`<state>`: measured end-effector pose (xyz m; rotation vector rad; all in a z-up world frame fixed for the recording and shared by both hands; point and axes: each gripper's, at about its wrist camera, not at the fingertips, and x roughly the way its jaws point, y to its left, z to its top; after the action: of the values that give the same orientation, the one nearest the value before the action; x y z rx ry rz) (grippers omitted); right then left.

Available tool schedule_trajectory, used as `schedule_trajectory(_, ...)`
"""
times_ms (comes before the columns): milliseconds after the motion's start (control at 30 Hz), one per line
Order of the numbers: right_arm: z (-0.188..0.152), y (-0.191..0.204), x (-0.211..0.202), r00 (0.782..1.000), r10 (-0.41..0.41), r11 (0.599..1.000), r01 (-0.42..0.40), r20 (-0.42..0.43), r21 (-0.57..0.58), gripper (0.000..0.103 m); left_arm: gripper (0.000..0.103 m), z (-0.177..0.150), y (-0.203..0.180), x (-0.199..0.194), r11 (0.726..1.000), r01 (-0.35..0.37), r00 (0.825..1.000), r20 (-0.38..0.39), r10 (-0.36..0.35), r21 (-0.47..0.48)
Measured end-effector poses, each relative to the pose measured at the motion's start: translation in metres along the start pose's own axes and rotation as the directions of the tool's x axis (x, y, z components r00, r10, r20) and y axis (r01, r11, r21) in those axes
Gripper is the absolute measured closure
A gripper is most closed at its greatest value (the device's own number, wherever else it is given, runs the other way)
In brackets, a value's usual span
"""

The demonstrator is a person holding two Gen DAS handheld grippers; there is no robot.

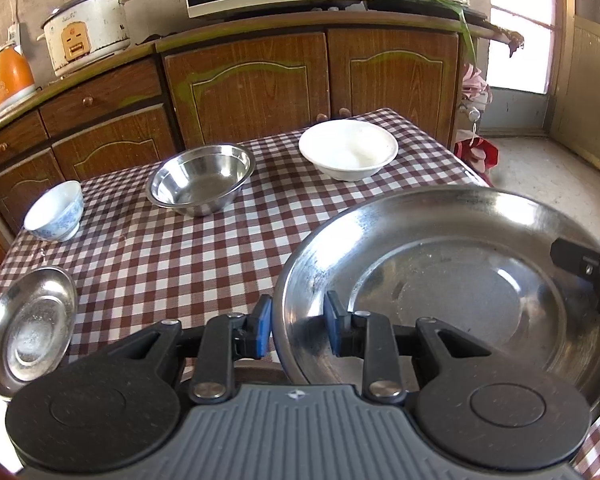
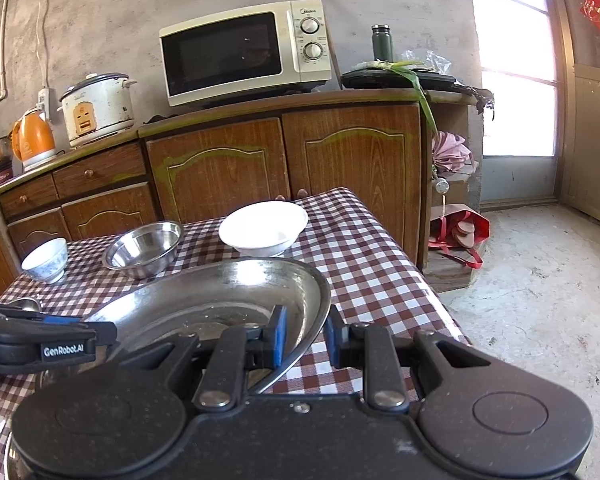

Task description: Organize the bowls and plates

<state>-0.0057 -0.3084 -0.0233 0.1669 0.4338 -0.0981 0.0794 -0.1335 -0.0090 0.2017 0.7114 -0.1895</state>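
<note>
Left of the left gripper (image 1: 298, 330) a small steel plate (image 1: 30, 330) lies flat on the checked table (image 1: 160, 264), seemingly awaiting stacking. Beyond the fingers, well apart, a blue-patterned bowl (image 1: 54, 210), steel bowl (image 1: 202, 178) and white bowl (image 1: 348, 148) stand in a row. Both grippers are nearly closed, each pinching a rim of the large steel plate (image 1: 460, 272); the right gripper (image 2: 305, 338) takes the opposite edge, probably so the wide, slippery plate stays balanced.
</note>
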Motion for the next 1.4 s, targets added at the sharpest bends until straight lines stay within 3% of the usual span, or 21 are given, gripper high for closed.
schedule_trajectory(433, -0.005, 0.013, -0.002, 1.000, 0.018, 1.000, -0.018, -0.012, -0.016, 0.076, 0.073, -0.007, 0.016, -0.002, 0.999, 0.006, 1.000, -0.011, -0.006, -0.040)
schedule_trajectory(1400, -0.013, 0.051, -0.012, 0.997, 0.073, 0.995, -0.074, -0.016, -0.071, 0.076, 0.073, -0.023, 0.046, -0.026, 0.996, -0.057, 0.998, 0.004, 0.057, -0.066)
